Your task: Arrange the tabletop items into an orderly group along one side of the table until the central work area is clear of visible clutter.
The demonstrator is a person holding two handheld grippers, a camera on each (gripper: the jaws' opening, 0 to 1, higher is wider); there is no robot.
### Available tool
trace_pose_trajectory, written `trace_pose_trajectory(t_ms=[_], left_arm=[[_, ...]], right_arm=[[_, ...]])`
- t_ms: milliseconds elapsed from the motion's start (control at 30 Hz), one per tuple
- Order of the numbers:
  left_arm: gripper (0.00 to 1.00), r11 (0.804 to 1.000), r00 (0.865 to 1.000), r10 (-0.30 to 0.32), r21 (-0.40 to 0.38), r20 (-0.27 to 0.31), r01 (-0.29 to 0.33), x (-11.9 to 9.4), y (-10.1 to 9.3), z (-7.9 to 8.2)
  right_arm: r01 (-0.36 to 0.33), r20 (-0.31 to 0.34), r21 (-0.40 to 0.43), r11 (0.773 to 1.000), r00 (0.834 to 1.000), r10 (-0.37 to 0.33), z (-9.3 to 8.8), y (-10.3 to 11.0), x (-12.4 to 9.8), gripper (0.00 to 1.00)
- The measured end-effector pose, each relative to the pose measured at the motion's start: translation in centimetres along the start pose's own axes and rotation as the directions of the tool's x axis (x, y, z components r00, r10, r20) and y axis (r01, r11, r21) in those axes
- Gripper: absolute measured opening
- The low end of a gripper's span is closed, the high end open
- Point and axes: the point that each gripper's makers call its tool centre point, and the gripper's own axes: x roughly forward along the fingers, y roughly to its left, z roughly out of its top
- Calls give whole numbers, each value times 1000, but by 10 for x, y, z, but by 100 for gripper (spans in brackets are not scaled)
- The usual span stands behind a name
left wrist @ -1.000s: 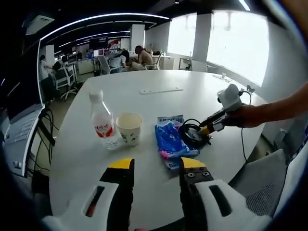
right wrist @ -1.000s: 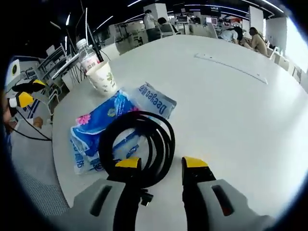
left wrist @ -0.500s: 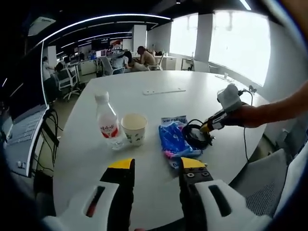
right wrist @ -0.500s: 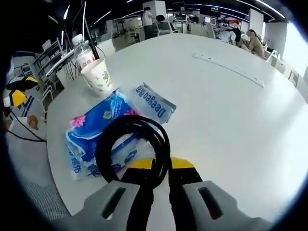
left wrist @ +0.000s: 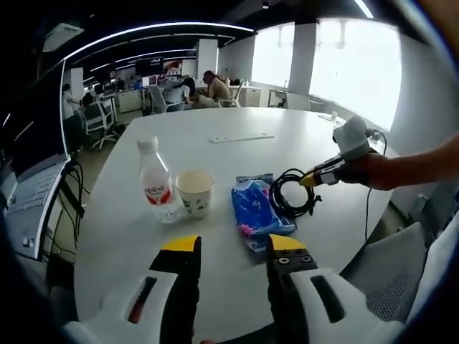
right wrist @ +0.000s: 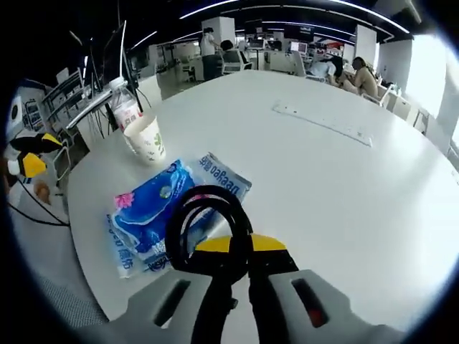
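Gripping the black cable coil, my right hand-held gripper has its jaws closed on the loop and holds it lifted over the blue tissue pack on the white bench. My left hand-held gripper is open and holds nothing. Beyond the pack stands the paper cup, then the water bottle.

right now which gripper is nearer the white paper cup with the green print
Left. The left gripper hangs open over the table edge just in front of the white paper cup. The right gripper is farther, beyond the blue tissue pack, shut on the black coiled cable.
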Motion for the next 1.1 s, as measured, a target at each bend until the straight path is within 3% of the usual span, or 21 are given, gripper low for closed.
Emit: trace_pose_trajectory(t_ms=[300,1100], left_arm=[[35,1000,1000,-18,9,17,18,0,-3,6],[35,998,998,-63,29,29,63,-5,-17,3]], right_arm=[[16,44,-3,1000,999,-16,14,7,-21,2],[59,95,62,996,993,-64,-3,-2,-62,1]])
